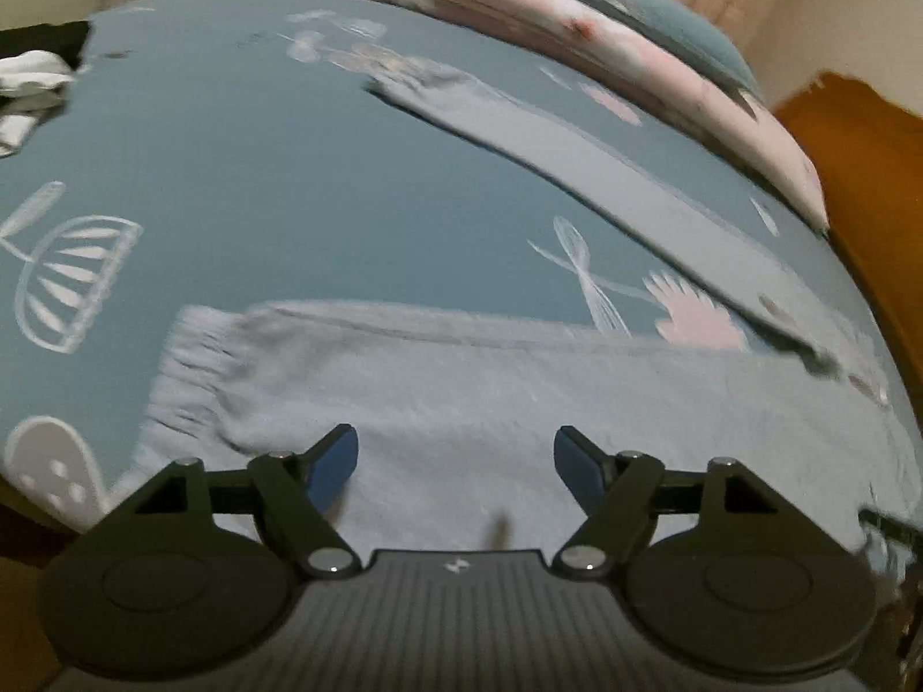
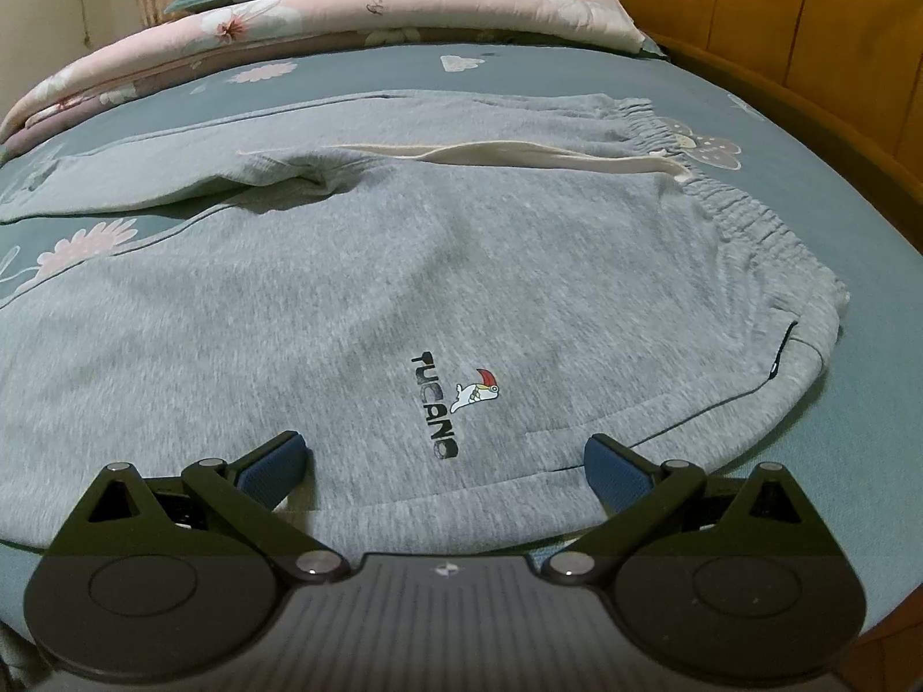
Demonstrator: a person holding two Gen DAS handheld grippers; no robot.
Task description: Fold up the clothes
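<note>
On blue patterned bed sheet (image 2: 577,66): grey fleece sweatpants (image 2: 404,288) spread flat, legs splayed; both tongs, left (image 1: 456,461) and right (image 2: 444,470), released, hovering above fabric, likely positioning for grip.

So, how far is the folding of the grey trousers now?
Done: the grey trousers lie spread flat on the blue bedsheet, logo up, legs apart. In hand: nothing; the left gripper and right gripper are both open above the near edge of the cloth, grasping nothing. Left: every fold, since no fold shows yet.
</note>
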